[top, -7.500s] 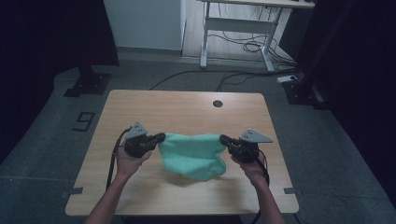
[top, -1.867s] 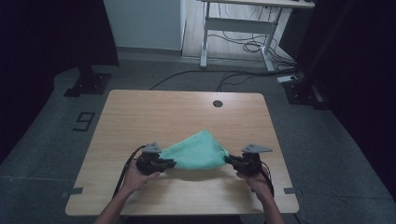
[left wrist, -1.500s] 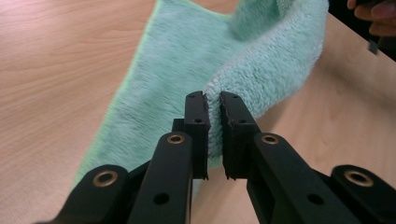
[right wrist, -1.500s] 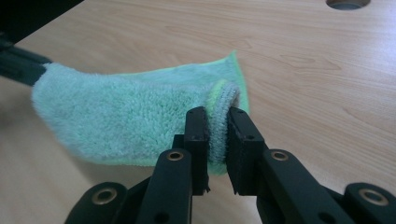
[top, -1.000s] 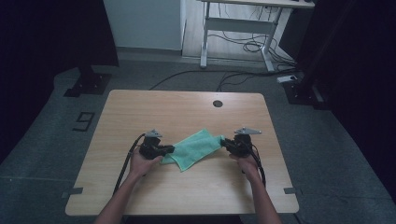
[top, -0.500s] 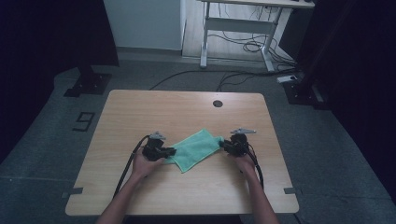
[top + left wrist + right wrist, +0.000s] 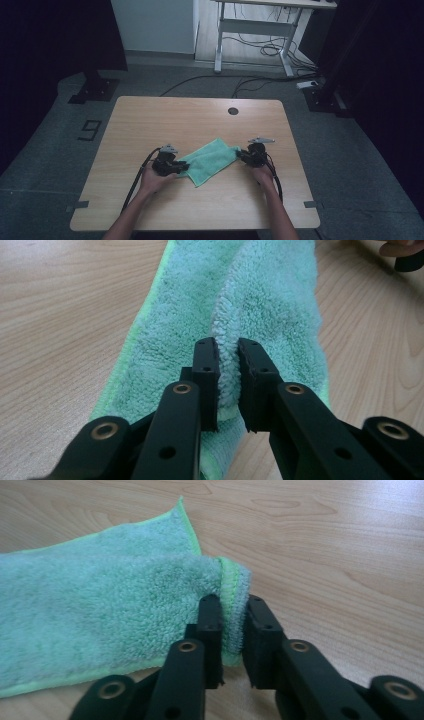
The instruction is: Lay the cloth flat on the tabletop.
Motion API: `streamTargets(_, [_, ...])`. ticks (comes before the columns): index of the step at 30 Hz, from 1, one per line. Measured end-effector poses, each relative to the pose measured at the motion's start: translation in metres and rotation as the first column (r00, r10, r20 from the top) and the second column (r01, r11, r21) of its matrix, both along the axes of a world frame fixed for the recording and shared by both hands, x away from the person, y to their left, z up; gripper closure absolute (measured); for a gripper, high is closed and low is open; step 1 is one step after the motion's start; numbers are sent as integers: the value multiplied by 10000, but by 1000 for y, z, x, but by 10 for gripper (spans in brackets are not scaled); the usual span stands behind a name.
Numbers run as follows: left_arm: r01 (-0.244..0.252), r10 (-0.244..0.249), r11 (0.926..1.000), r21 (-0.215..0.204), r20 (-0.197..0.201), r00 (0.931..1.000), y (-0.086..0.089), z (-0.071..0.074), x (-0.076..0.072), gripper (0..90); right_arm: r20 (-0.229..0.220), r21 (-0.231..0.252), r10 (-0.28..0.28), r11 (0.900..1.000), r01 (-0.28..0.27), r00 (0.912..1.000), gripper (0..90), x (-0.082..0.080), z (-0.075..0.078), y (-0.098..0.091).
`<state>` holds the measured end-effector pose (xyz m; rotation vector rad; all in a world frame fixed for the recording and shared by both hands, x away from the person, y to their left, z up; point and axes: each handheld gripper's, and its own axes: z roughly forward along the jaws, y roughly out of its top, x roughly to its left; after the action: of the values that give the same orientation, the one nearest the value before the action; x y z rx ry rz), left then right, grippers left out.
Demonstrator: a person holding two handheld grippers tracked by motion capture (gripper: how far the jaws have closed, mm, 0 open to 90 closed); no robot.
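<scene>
Now | wooden table (image 7: 150,120), grey floor (image 7: 60,130); both claws pinch folded green towel (image 7: 207,160); left loosening

A wooden table (image 7: 200,120) stands on a grey floor (image 7: 60,150). A green cloth (image 7: 207,161) lies folded on the table, slanting from the near left up to the far right. The left gripper (image 7: 184,167) sits at the cloth's near left end. The right gripper (image 7: 240,154) sits at the cloth's far right end. A person's hands hold the grippers, and both bare forearms come in from the bottom. A black cable (image 7: 136,180) trails from the left gripper along the arm. A small dark round hole (image 7: 232,110) is near the far edge of the table. A white number nine (image 7: 89,130) is marked on the floor to the left. Behind the table, a desk frame (image 7: 252,30) stands over loose cables (image 7: 270,50).
</scene>
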<state>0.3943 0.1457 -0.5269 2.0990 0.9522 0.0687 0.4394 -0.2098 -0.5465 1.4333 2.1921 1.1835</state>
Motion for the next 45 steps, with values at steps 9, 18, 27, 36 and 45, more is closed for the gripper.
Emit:
streamTargets(9, [-432, 453, 9957, -816, 247, 9987, 11, 13, 9, 708, 123, 160, 192, 9997, -194, 9997, 813, -17, 8, -11])
streamTargets(18, [-460, 467, 9971, -604, 105, 9989, 8, 7, 32, 712, 10, -16, 255, 9997, -255, 9997, 813, -23, 4, -15])
streamTargets(27, [-649, 649, 9978, 151, -18, 9979, -2, -7, 44, 766, -26, -167, 311, 9994, -311, 9995, 808, -23, 3, -14])
streamTargets(36, [-521, 403, 9881, 1445, 837, 9957, -18, -10, 28, 790, 75, -202, 247, 9995, -245, 9997, 802, -26, 4, -17])
streamTargets(45, [-686, 468, 9822, 1748, 1256, 9910, -20, -13, 24, 826, -115, -187, 371, 9991, -374, 9992, 825, -24, 1, -21])
